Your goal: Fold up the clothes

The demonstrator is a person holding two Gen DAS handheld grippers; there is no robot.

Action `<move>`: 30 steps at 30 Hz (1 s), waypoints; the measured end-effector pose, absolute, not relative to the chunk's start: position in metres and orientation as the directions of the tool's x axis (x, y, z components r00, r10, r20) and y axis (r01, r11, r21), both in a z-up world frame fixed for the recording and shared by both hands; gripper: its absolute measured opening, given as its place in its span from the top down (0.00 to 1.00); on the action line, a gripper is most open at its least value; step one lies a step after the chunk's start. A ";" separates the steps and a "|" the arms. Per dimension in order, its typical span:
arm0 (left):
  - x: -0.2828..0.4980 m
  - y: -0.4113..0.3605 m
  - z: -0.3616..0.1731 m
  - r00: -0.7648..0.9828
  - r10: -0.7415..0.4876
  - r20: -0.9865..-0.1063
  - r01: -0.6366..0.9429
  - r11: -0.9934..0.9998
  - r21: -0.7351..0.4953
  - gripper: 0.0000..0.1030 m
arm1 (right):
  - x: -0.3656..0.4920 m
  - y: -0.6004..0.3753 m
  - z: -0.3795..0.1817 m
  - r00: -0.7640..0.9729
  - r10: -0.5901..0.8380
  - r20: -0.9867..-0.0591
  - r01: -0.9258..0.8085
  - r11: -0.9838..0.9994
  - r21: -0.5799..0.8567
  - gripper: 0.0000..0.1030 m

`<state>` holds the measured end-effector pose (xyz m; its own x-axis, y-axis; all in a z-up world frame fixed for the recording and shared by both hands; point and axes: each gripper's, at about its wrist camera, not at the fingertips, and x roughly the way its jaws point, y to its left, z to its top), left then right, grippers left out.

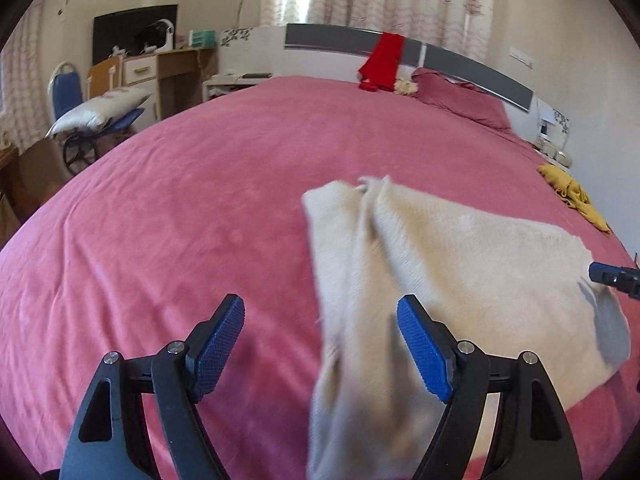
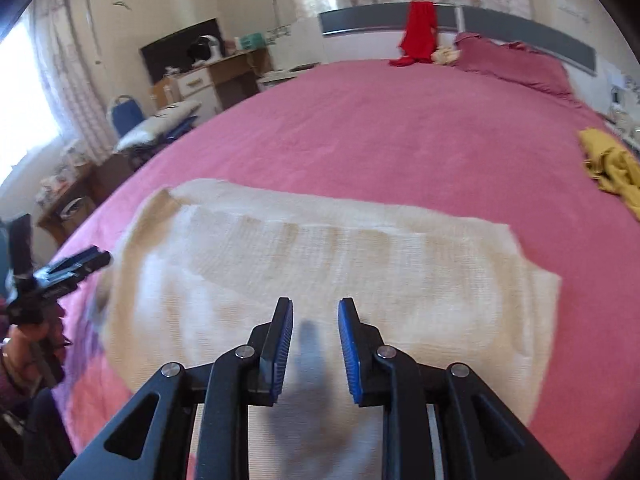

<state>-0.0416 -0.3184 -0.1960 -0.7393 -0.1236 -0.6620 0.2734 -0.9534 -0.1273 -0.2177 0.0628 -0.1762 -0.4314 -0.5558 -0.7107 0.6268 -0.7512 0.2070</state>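
Note:
A cream knitted garment (image 1: pixel 460 264) lies partly folded on the pink bed (image 1: pixel 200 200); it also shows in the right wrist view (image 2: pixel 340 264). My left gripper (image 1: pixel 320 316) is open wide above the garment's left edge, which passes between the jaws without being held. My right gripper (image 2: pixel 315 320) is open with a narrower gap, just above the garment's near part, casting a shadow on it. The right gripper's tip shows at the left wrist view's right edge (image 1: pixel 612 276). The left gripper shows at the left of the right wrist view (image 2: pixel 64 272).
A yellow garment (image 2: pixel 612 168) lies at the bed's right edge. A red garment (image 2: pixel 418 34) hangs on the headboard beside a pink pillow (image 2: pixel 516 60). A blue chair with a pillow (image 1: pixel 96 112) and a desk (image 1: pixel 168 64) stand left of the bed.

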 end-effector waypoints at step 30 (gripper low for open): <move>-0.016 -0.345 -0.241 -0.636 -0.185 -0.750 0.432 -0.890 -0.146 0.11 | -0.216 -0.226 -0.206 -0.272 -0.522 -0.808 0.935 -0.341 -0.094 0.80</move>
<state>-0.0159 -0.3446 -0.2413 -0.6355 -0.1851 -0.7496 0.4317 -0.8901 -0.1462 -0.2159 -0.2255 -0.2062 -0.2716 -0.5221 -0.8084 0.9354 -0.3407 -0.0943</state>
